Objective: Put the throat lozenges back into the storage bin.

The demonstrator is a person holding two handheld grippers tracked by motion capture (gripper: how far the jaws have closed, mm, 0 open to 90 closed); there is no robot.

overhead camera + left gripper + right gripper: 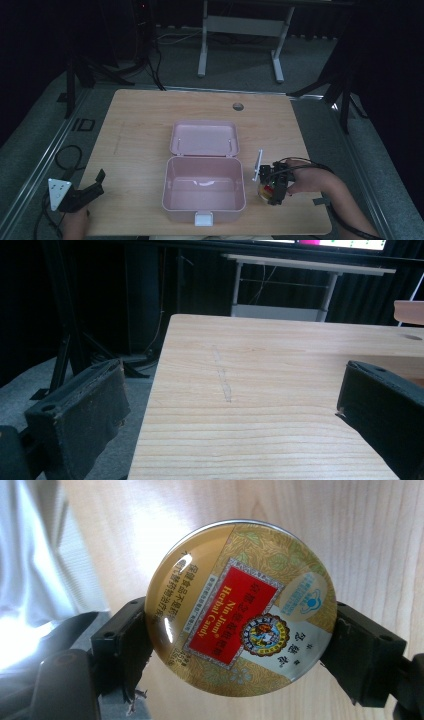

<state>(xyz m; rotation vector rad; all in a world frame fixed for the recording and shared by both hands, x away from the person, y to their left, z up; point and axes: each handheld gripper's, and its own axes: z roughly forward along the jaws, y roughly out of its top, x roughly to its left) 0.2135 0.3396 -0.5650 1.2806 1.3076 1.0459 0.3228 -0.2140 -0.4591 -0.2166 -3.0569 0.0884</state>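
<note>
Candy tin (pixel 239 607) clamped in right claw (pixel 272 192), at 3 o'clock of open pink box (pixel 204 187); left claw (pixel 95 182) gapes at 9 o'clock.

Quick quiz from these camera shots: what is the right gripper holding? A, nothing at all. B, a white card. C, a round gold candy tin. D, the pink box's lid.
C: in the right gripper view the right gripper has its black fingers pressed on either side of a round gold tin labelled Herbal Candy, beside the open pink box.
</note>
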